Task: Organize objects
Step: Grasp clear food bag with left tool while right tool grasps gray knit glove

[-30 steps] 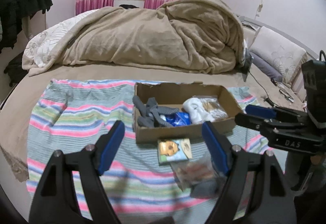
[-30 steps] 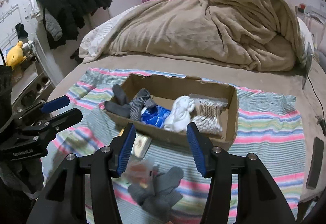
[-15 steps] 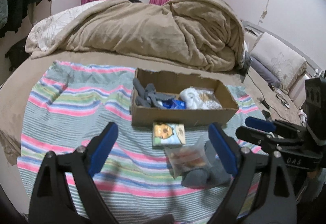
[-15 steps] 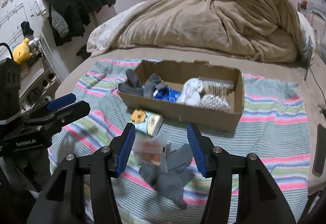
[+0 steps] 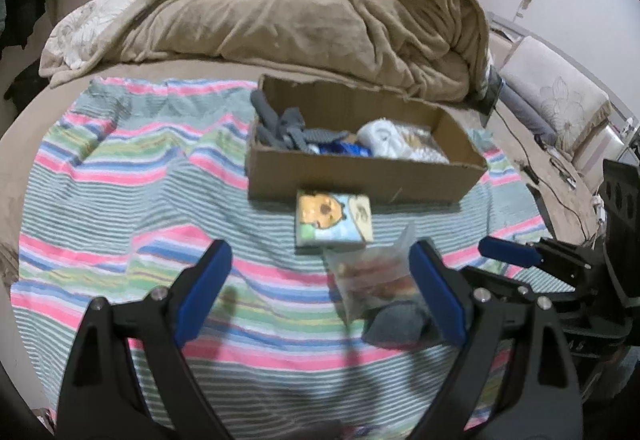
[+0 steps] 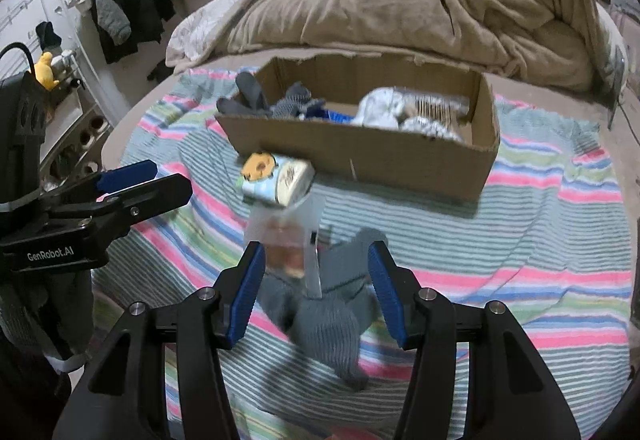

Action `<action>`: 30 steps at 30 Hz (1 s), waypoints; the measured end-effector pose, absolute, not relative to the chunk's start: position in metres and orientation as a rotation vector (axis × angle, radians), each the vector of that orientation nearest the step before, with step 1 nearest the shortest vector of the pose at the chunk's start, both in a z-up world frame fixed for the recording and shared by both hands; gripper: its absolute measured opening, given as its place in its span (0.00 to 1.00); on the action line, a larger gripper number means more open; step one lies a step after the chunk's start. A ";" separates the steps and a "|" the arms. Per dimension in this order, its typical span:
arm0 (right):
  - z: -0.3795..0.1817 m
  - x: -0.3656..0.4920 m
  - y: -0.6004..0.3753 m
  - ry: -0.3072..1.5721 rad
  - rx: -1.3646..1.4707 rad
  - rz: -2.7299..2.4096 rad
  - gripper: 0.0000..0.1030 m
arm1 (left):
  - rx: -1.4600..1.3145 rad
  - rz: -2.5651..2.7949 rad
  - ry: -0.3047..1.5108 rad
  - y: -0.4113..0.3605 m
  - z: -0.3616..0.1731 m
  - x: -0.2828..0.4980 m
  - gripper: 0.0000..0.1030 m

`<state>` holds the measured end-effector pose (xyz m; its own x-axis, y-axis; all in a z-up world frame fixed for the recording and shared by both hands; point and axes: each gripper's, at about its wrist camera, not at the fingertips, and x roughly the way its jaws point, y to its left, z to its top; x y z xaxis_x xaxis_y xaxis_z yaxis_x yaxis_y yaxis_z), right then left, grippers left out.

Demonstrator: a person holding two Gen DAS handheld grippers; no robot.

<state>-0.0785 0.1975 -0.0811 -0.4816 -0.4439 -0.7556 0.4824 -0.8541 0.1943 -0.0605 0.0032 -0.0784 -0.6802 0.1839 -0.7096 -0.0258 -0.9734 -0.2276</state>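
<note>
Cardboard box is set on the striped cloth, holding grey socks and white items. Just before it lie a picture-printed packet, a clear bag of what may be snacks, and a grey sock. Left gripper and right gripper are held spread apart, nothing grasped.

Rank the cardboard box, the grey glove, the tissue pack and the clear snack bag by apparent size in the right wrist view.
1. cardboard box, clearly largest.
2. grey glove, though it lies nearest the camera, which enlarges it.
3. tissue pack and clear snack bag look alike; the bag is blurred, so no ranking between them.
</note>
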 end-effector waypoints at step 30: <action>-0.148 -0.073 0.197 0.038 1.325 -2.164 0.44 | -1.390 2.544 -0.323 0.055 -0.151 -0.096 0.86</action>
<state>-0.0729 0.1970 -0.1480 -0.3260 -0.4700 -0.8202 0.4988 -0.8226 0.2731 -0.0957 0.0546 -0.1508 -0.5262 0.2986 -0.7962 -0.0904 -0.9507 -0.2968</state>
